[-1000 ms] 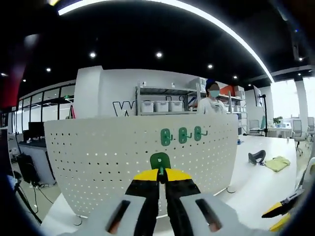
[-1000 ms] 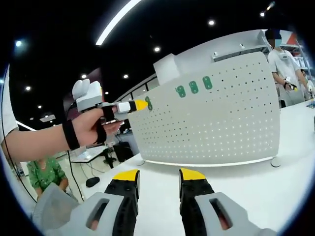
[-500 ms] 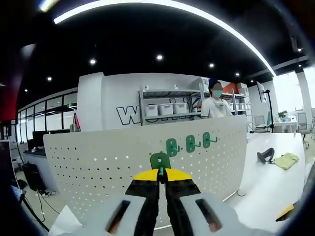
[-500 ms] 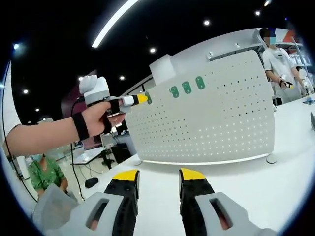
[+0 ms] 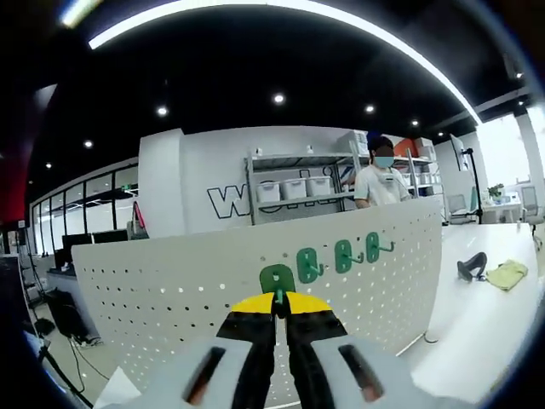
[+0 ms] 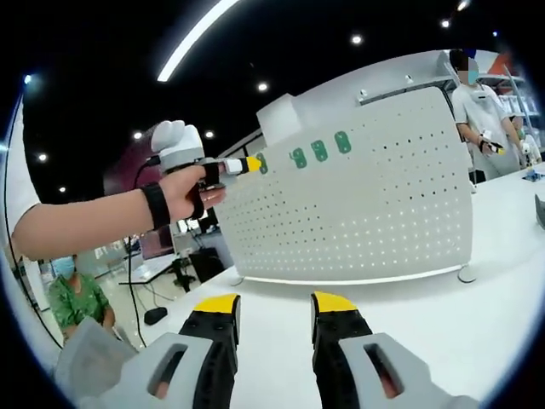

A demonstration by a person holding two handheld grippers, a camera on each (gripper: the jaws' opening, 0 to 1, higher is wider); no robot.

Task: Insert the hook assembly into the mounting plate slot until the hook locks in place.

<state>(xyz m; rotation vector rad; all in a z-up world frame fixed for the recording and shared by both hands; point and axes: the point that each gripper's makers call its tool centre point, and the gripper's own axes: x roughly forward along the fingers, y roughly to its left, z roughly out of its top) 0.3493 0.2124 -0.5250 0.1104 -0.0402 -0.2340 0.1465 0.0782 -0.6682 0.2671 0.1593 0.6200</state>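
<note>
A white perforated mounting plate (image 5: 196, 298) (image 6: 366, 204) stands upright on the white table. Three green hooks (image 5: 341, 254) (image 6: 319, 152) sit in a row near its top edge. My left gripper (image 5: 278, 302) is shut on a fourth green hook (image 5: 277, 278), held close in front of the plate, just left of the row. In the right gripper view that left gripper (image 6: 253, 164) is held up in a person's hand, its yellow tip beside the plate's upper left part. My right gripper (image 6: 272, 307) is open and empty, low over the table in front of the plate.
A white table (image 6: 443, 324) carries the plate. A black object (image 5: 471, 267) and a yellow cloth (image 5: 507, 274) lie at its far right. A person (image 5: 381, 179) stands behind the plate by a shelf with bins (image 5: 294, 189). Another seated person (image 6: 72, 298) is at the left.
The left gripper with its hook has moved closer to the plate and toward the row of three hooks. The right gripper has stayed open and nearly still.
</note>
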